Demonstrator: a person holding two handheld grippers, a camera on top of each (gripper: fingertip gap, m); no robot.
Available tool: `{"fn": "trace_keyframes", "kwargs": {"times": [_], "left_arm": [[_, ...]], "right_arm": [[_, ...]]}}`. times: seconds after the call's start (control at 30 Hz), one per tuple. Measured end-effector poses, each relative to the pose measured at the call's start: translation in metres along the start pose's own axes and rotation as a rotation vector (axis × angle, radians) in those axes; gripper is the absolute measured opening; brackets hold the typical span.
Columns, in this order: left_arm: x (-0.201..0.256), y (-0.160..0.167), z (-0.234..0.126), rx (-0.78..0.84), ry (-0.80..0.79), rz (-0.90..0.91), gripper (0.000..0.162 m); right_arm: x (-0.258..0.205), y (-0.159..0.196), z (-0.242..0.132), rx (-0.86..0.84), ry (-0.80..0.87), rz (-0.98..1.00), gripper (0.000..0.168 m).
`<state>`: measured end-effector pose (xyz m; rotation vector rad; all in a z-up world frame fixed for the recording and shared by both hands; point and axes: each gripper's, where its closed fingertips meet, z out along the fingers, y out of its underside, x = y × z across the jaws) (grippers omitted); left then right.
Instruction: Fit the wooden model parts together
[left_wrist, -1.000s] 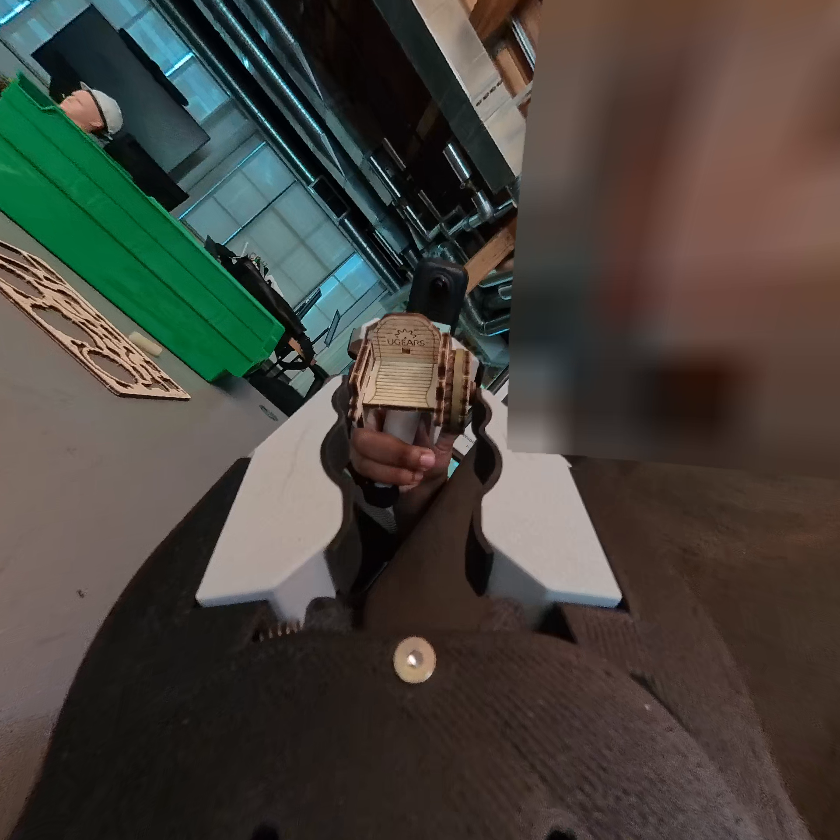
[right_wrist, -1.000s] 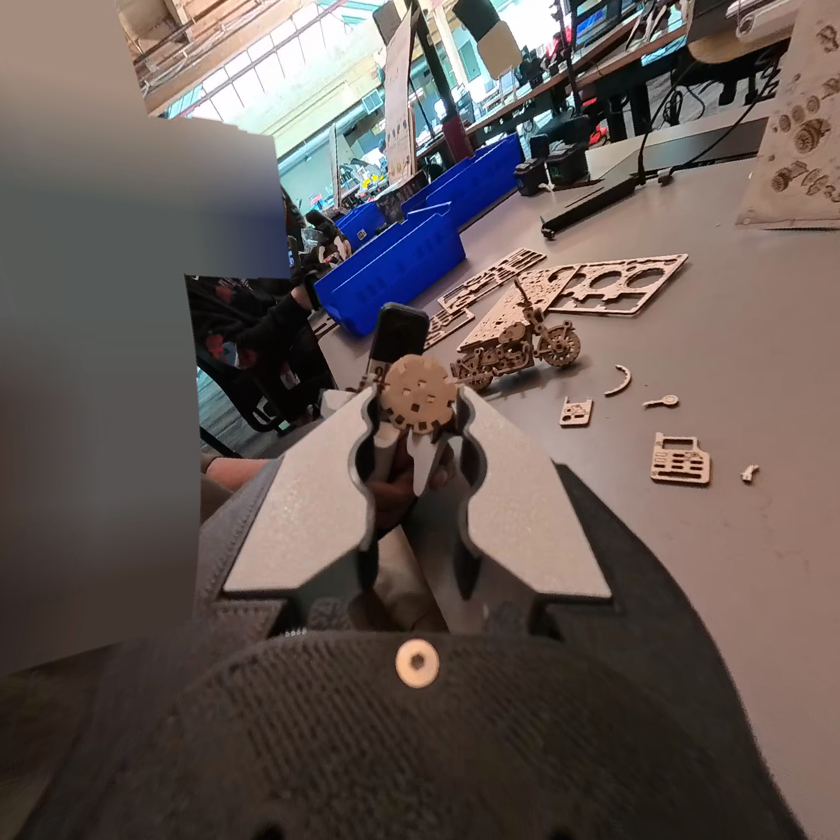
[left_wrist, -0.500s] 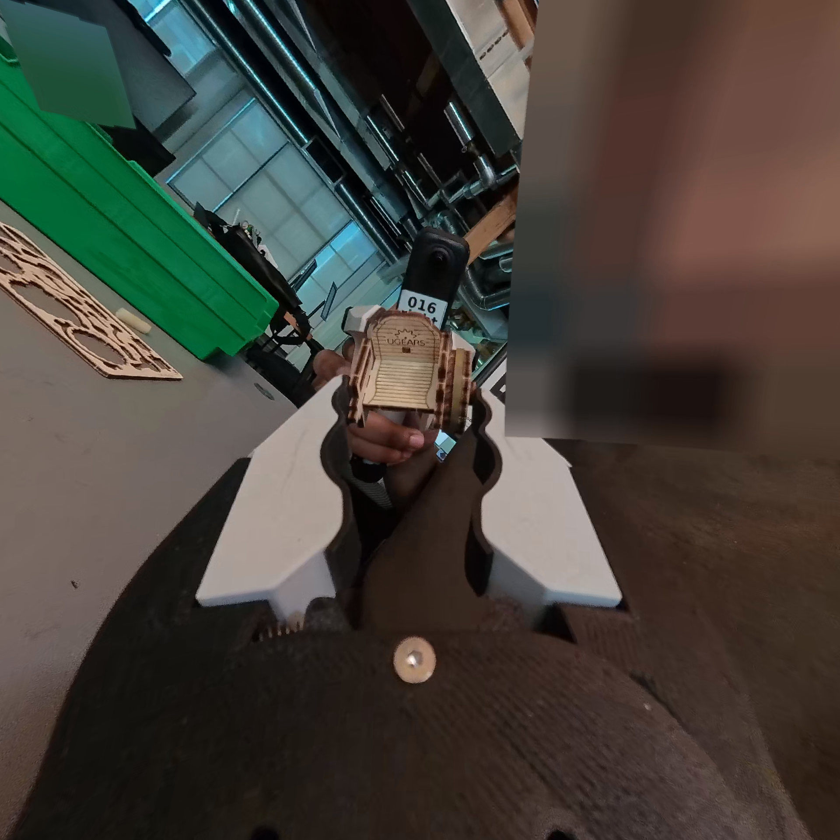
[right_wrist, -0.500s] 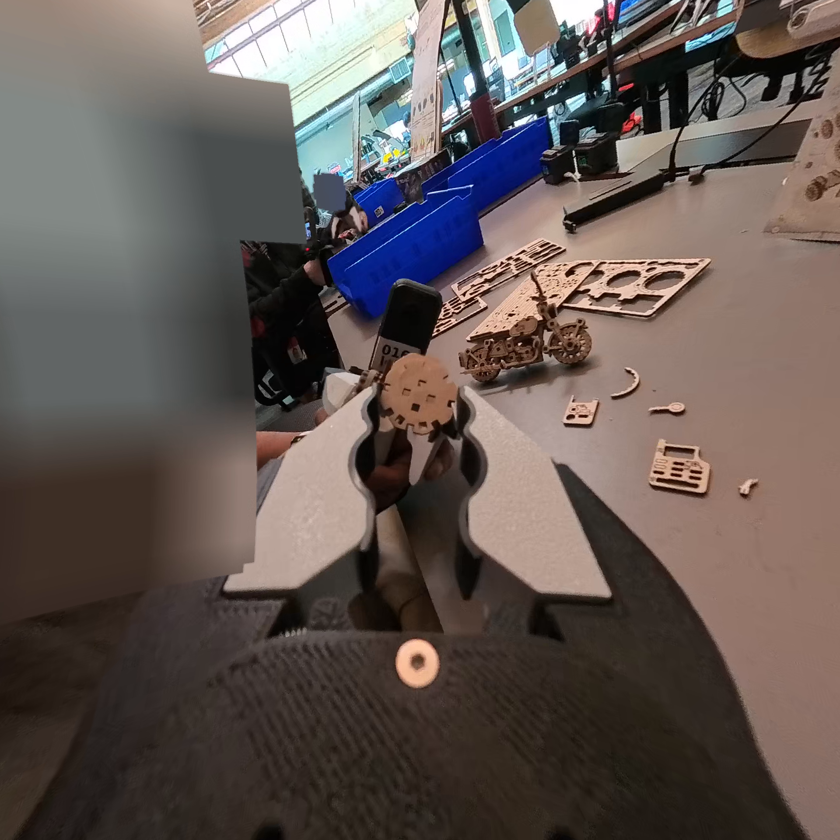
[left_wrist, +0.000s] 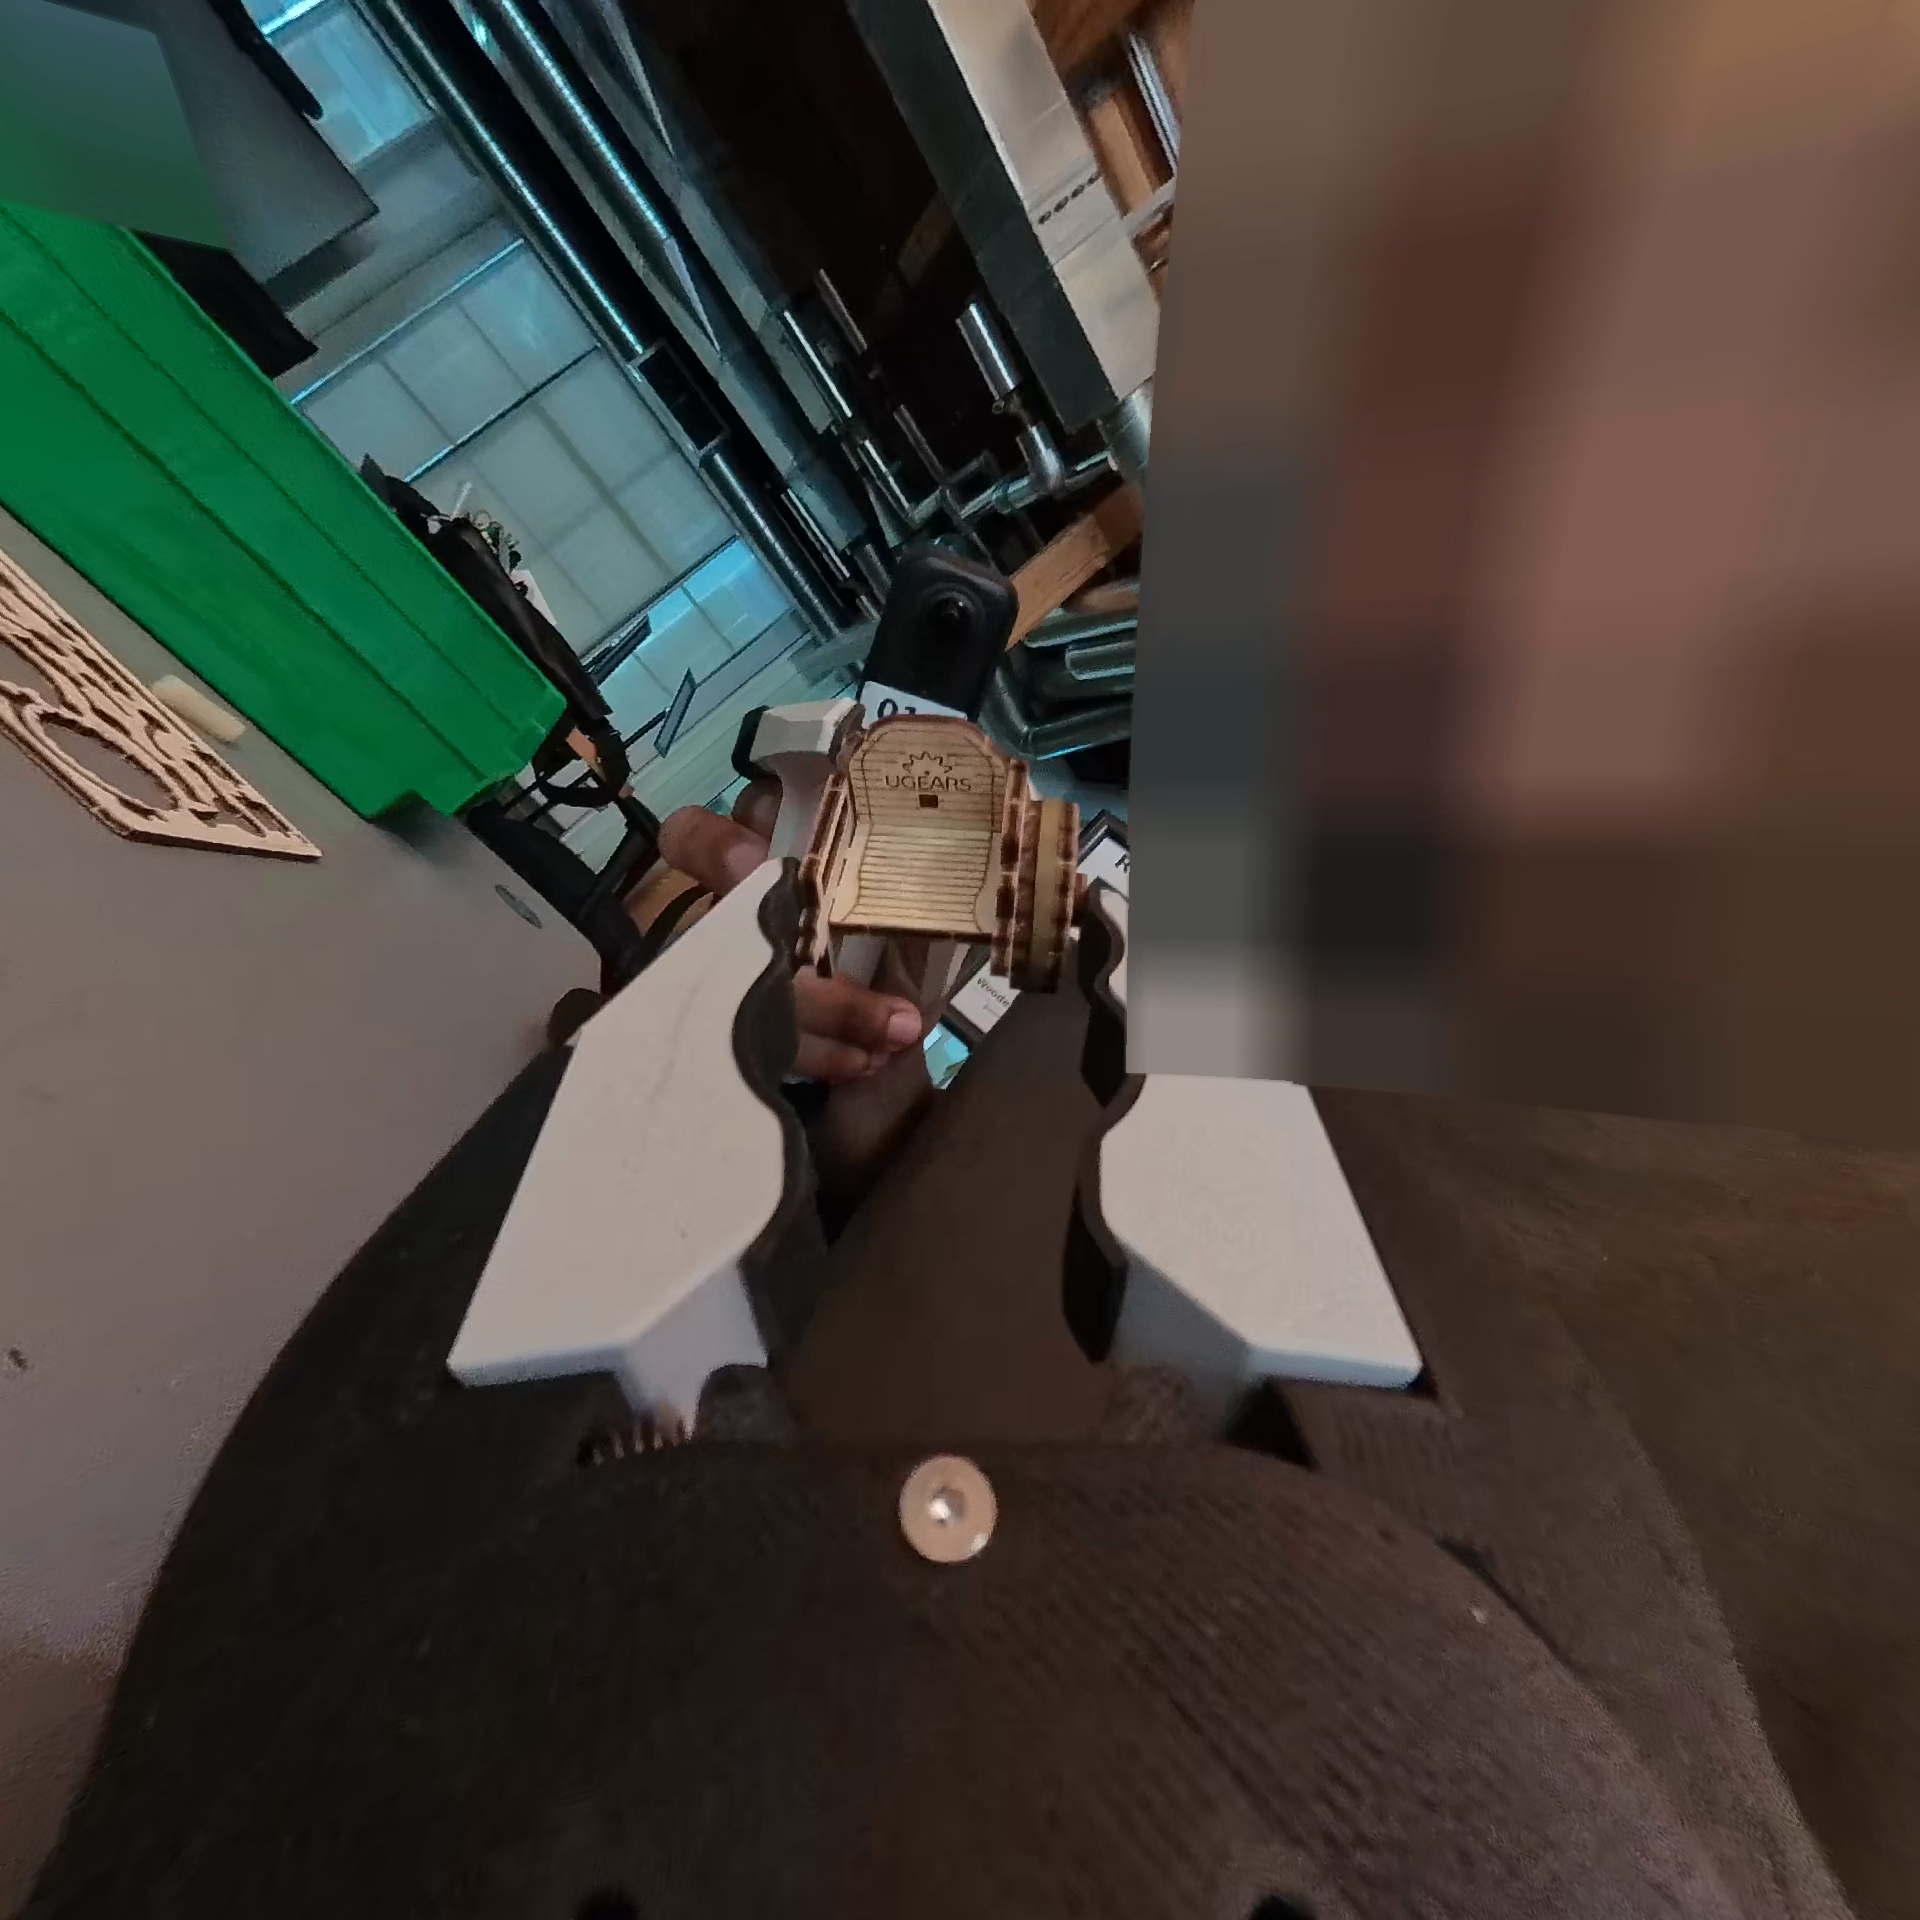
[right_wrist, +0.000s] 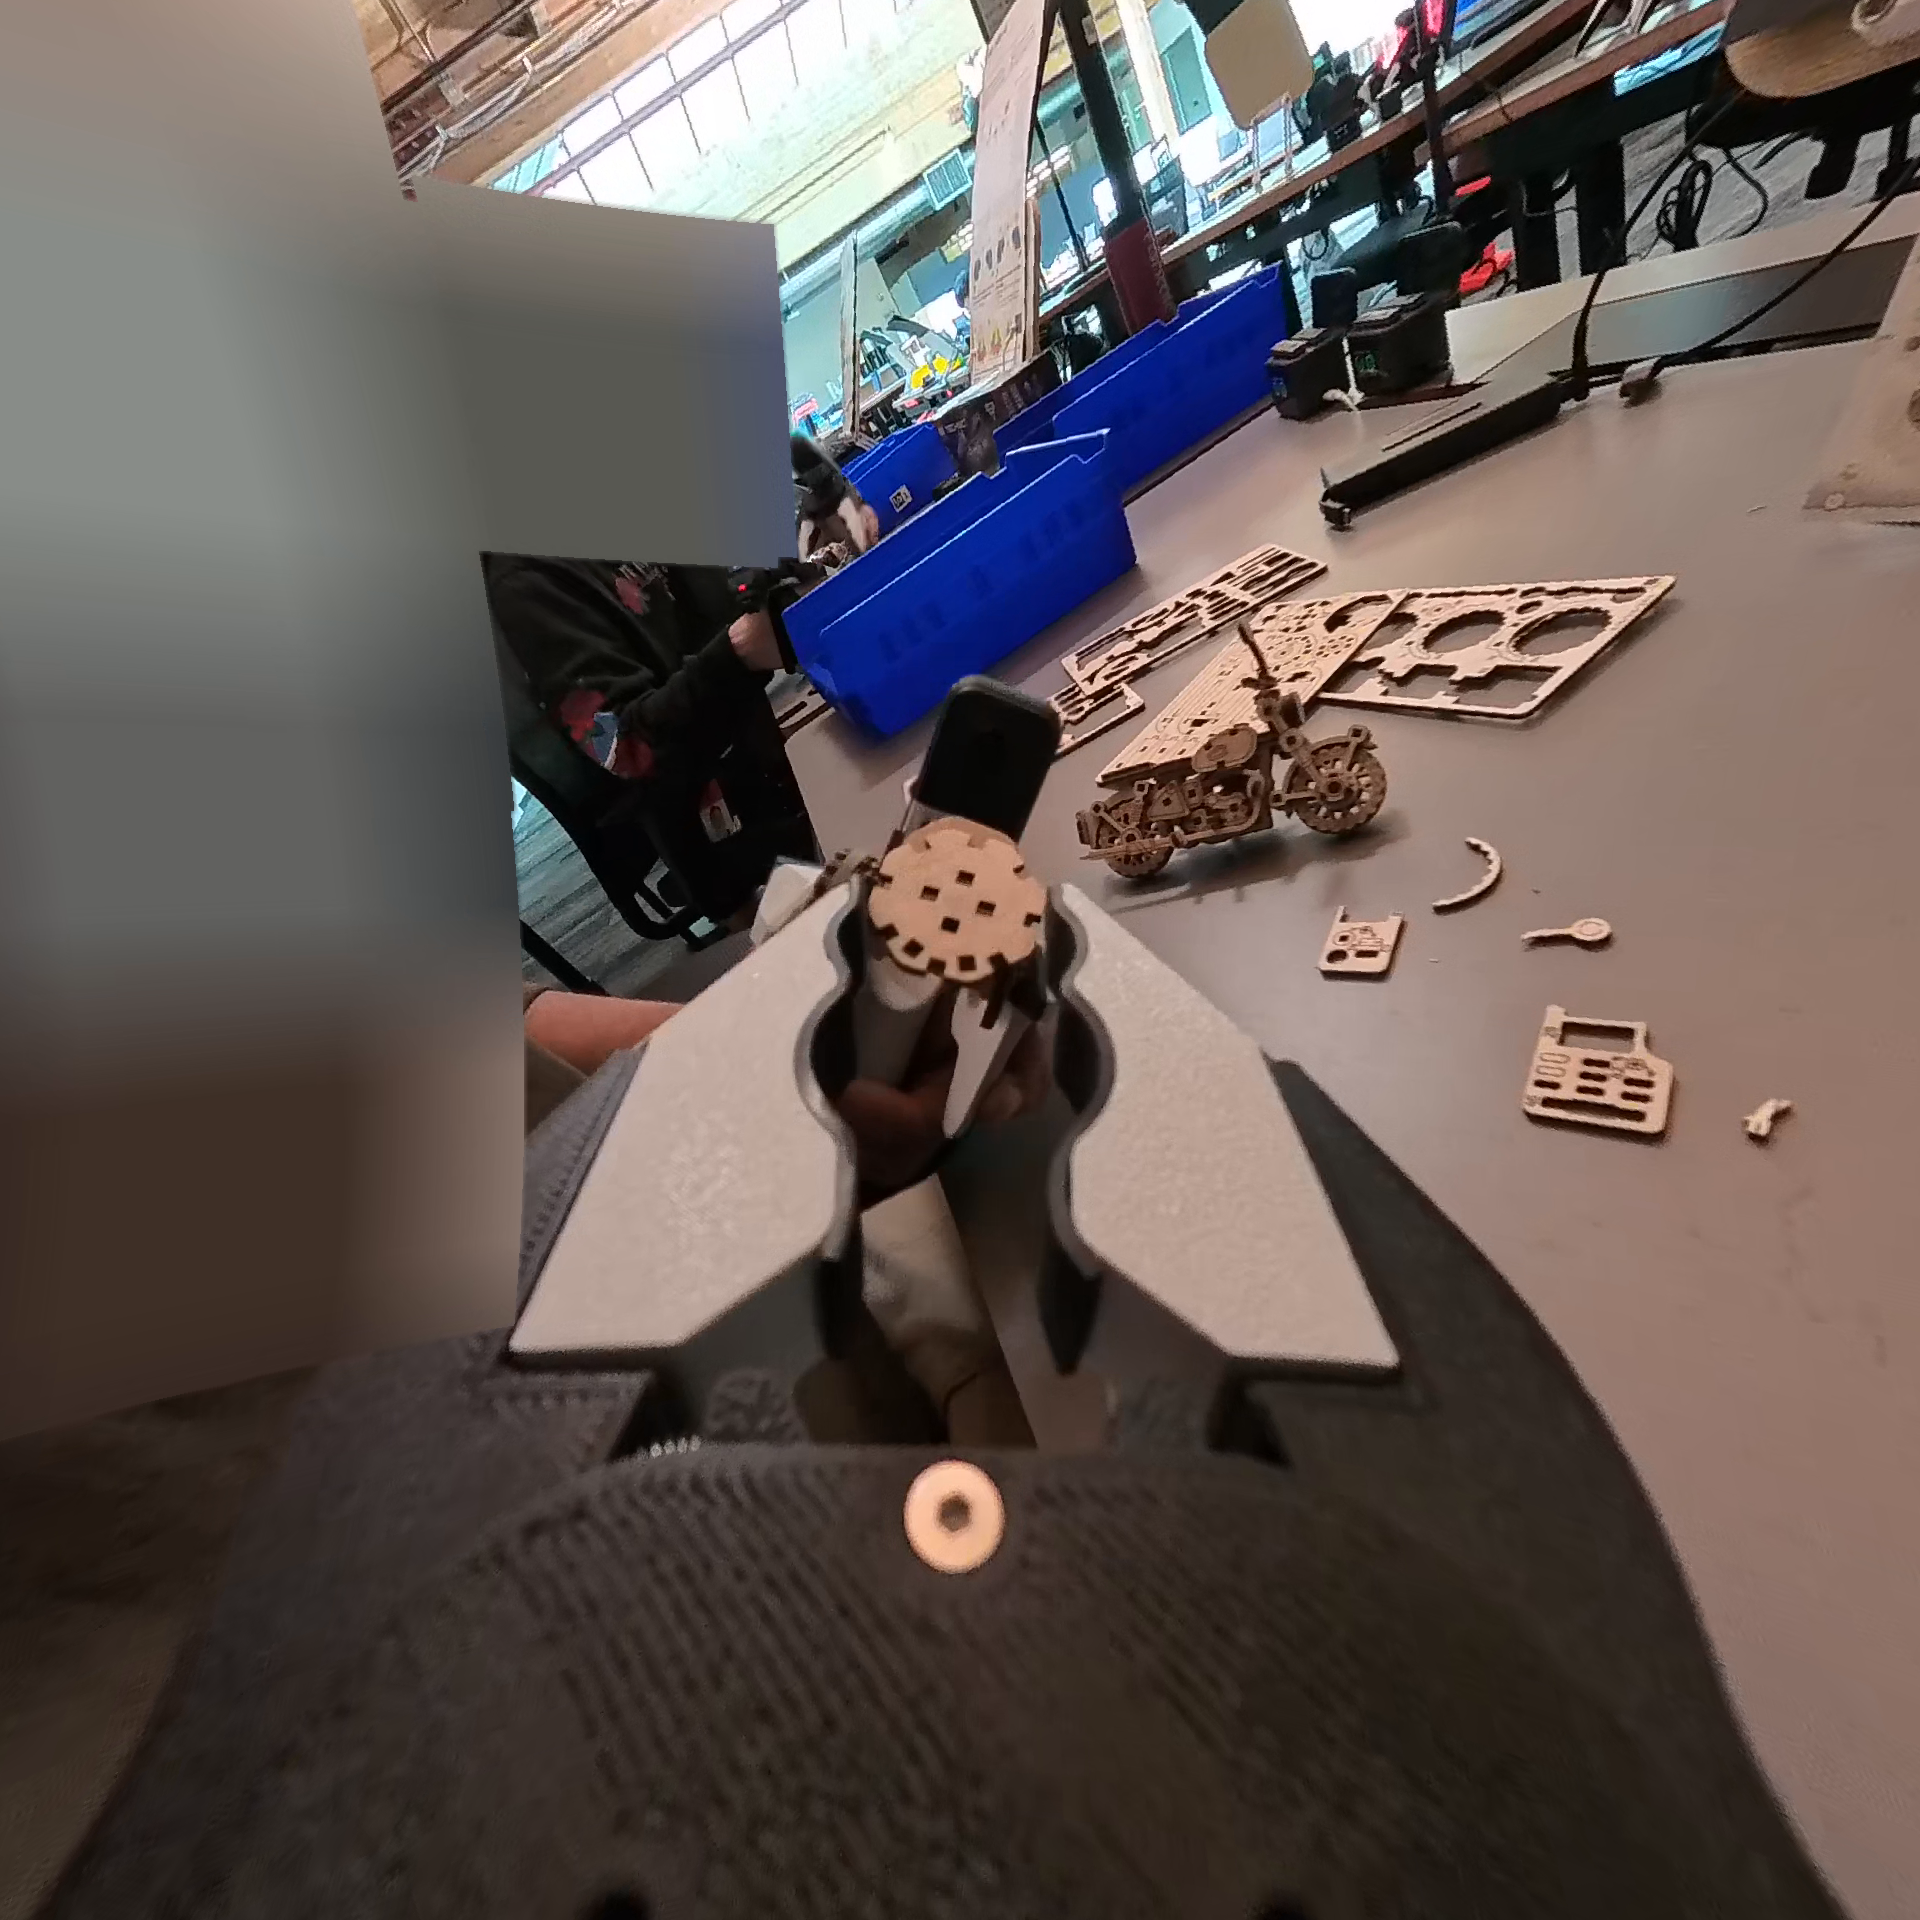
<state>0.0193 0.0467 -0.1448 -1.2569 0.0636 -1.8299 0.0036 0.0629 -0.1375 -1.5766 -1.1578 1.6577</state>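
Observation:
My left gripper (left_wrist: 935, 904) is shut on a small wooden seat assembly (left_wrist: 914, 852) with a toothed wheel (left_wrist: 1034, 894) on its right side, held in the air above the table edge. My right gripper (right_wrist: 956, 920) is shut on a round wooden disc (right_wrist: 956, 899) with square holes, its flat face toward the camera. The two grippers face each other closely. The right gripper's camera (left_wrist: 940, 634) shows just behind the seat, and the left gripper's fingers (right_wrist: 894, 1023) show behind the disc. Whether disc and seat touch is hidden.
A wooden motorcycle model (right_wrist: 1236, 790) stands on the grey table (right_wrist: 1558, 1299), with cut-out sheets (right_wrist: 1455, 644) and small loose parts (right_wrist: 1595, 1070) around it. Blue bins (right_wrist: 966, 613) stand behind. A green bin (left_wrist: 260, 540) and another sheet (left_wrist: 125, 748) lie to the left. A seated person (right_wrist: 644, 707) is beyond the table. The wooden motorcycle model (right_wrist: 1236, 790) is about equally far from each gripper, around 20 centimetres.
Both grippers keep their hold. The left view has tilted a little, so the seat assembly sits slightly more turned and the right gripper's camera shows higher behind it.

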Motion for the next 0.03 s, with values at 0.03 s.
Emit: {"fn": "trace_keyframes", "kwargs": {"times": [0.03], "left_arm": [[0.0005, -0.0001, 0.0002, 0.011, 0.009, -0.009, 0.050]], "right_arm": [[-0.0002, -0.0005, 0.0001, 0.005, 0.001, 0.001, 0.032]]}}
